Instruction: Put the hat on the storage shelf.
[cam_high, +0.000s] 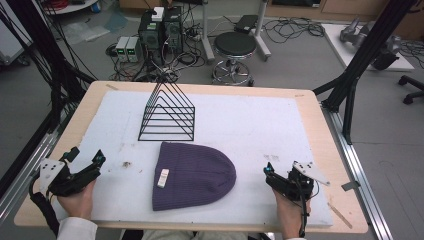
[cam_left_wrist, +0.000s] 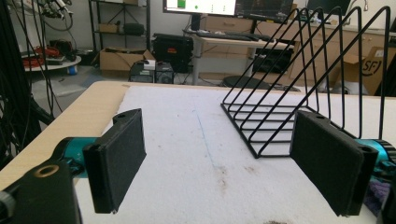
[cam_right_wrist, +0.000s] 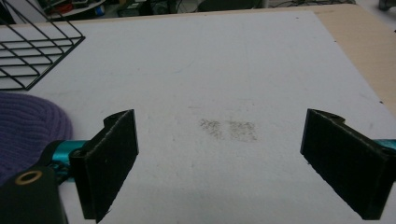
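A purple knit beanie with a small white label lies flat on the white foam mat, near the front edge. Behind it stands a black wire rack of triangular dividers. My left gripper is open at the front left of the mat, apart from the beanie. My right gripper is open at the front right, just off the beanie's rounded end. In the left gripper view, the open gripper faces the rack. In the right gripper view, the gripper is open over bare mat, with the beanie to its left.
The mat covers a wooden table with bare edges left and right. Faint dark smudges mark the mat. Black frame posts rise at the table's sides. A stool and computer boxes stand on the floor beyond.
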